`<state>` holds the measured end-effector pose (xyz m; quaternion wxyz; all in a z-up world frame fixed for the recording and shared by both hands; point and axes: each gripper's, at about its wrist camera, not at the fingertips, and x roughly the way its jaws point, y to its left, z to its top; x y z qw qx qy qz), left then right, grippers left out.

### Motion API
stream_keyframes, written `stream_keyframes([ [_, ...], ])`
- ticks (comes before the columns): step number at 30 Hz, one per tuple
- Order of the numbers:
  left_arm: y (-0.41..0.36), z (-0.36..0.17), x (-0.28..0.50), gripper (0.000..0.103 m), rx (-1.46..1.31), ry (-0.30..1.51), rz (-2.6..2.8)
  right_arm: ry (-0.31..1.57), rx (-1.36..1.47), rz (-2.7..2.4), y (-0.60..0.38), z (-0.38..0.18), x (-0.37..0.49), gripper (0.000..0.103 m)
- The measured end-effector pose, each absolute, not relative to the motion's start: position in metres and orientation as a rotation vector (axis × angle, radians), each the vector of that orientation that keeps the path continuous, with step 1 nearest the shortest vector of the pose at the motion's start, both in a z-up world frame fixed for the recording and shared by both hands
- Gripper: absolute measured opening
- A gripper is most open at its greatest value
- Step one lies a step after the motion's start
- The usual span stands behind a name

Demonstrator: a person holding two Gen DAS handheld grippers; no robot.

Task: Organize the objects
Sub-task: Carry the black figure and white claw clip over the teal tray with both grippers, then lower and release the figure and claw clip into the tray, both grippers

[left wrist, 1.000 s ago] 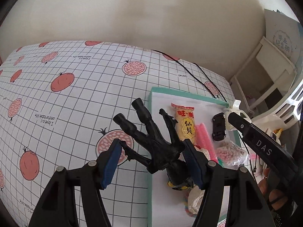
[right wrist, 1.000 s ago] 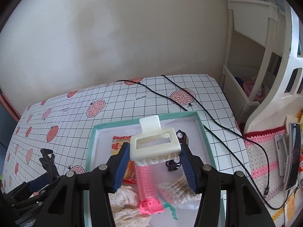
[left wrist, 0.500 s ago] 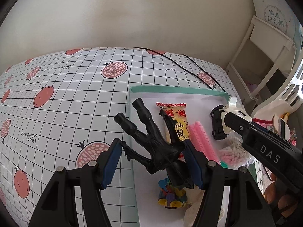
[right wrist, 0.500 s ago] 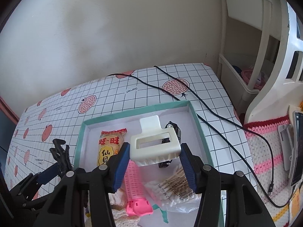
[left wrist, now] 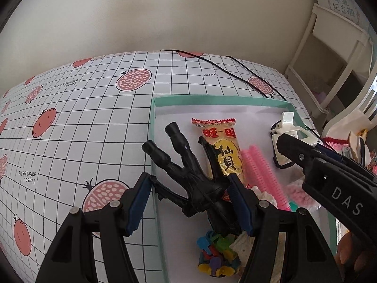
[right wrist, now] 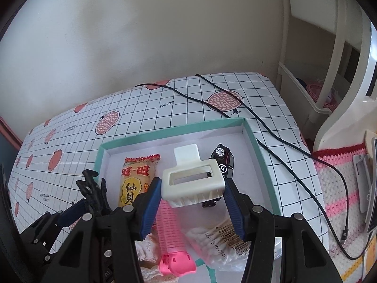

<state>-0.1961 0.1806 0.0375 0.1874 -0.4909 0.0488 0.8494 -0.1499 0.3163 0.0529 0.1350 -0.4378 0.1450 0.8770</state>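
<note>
1. Left tool (left wrist: pixel 192 201) grips a black toy figure (left wrist: pixel 188 176) above the tray's (left wrist: pixel 219 99) left edge.
2. Right tool (right wrist: pixel 192 208) clamps a white hair clip (right wrist: pixel 193 184) over the tray, above a pink roller (right wrist: pixel 168 221) and toy car (right wrist: pixel 223 160).

The snack packet (right wrist: pixel 136 181) reads "旺旺 仙贝". At three o'clock in the left view, the right gripper (right wrist: pixel 193 202) bears "DAS". The tablecloth (left wrist: pixel 94 108) reads "Garnet"; the cotton-swab bag (right wrist: pixel 219 243), "MADE IN CHINA".
</note>
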Motion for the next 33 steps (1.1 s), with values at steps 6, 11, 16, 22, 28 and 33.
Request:
stream_keyframes([
  [6, 0.177, 0.039, -0.199, 0.068, -1.405, 0.092, 2.365, 0.423, -1.275, 2.550, 0.315, 0.053, -0.150, 0.057],
  [11, 0.175, 0.044, -0.202, 0.074, -1.411, 0.040, 2.334, 0.432, -1.272, 2.551, 0.315, 0.055, -0.150, 0.058],
  [16, 0.173, 0.052, -0.203, 0.075, -1.398, 0.013, 2.321, 0.441, -1.253, 2.560, 0.317, 0.061, -0.149, 0.058],
  [22, 0.171, 0.067, -0.203, 0.075, -1.357, 0.016, 2.334, 0.461, -1.206, 2.584, 0.319, 0.075, -0.146, 0.058],
  [28, 0.162, 0.073, -0.206, 0.075, -1.355, -0.028, 2.351, 0.471, -1.181, 2.586, 0.322, 0.082, -0.143, 0.058],
  [33, 0.152, 0.077, -0.210, 0.075, -1.354, -0.043, 2.400, 0.470, -1.193, 2.575, 0.322, 0.079, -0.143, 0.058],
])
